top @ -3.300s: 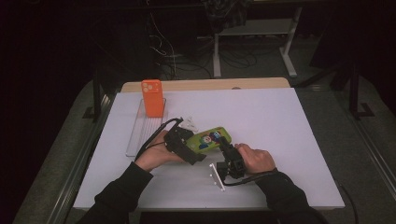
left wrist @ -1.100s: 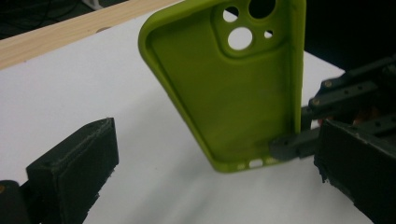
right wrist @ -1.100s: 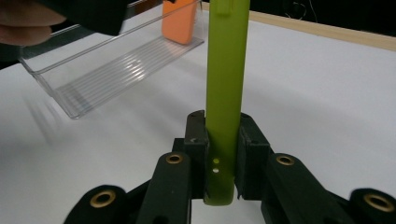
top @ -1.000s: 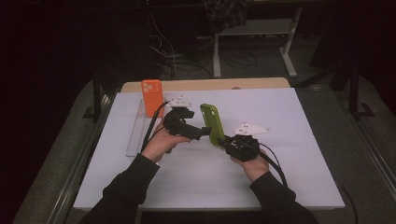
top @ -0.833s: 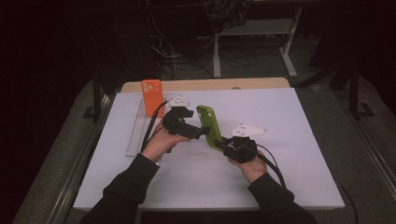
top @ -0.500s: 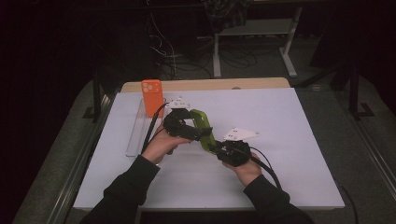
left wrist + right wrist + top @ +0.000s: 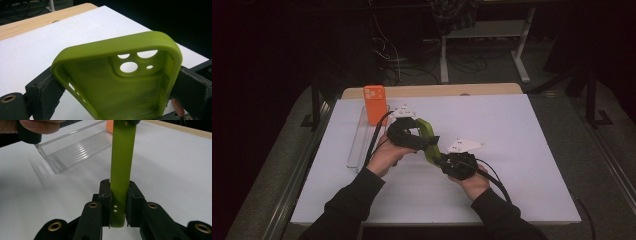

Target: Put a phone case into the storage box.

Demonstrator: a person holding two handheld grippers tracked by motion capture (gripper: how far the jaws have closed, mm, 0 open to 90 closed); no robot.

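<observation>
The soft olive-green silicone phone case (image 7: pixel 428 139) hangs above the white worktop (image 7: pixel 532 130), just right of the clear plastic tray (image 7: pixel 357 145), spanning between both tongs; the right tongs (image 7: pixel 119 202) are clamped on its thin edge; the left tongs (image 7: pixel 110 87) straddle its camera-hole end, their jaws having just been closing, pads at both side walls, though I cannot tell if they press yet. The step looks like a handover or a two-handed steadying of the case; next the left tongs need a firm squeeze. An orange phone (image 7: pixel 375 104) stands upright at the tray's far end, close enough to be bumped.
</observation>
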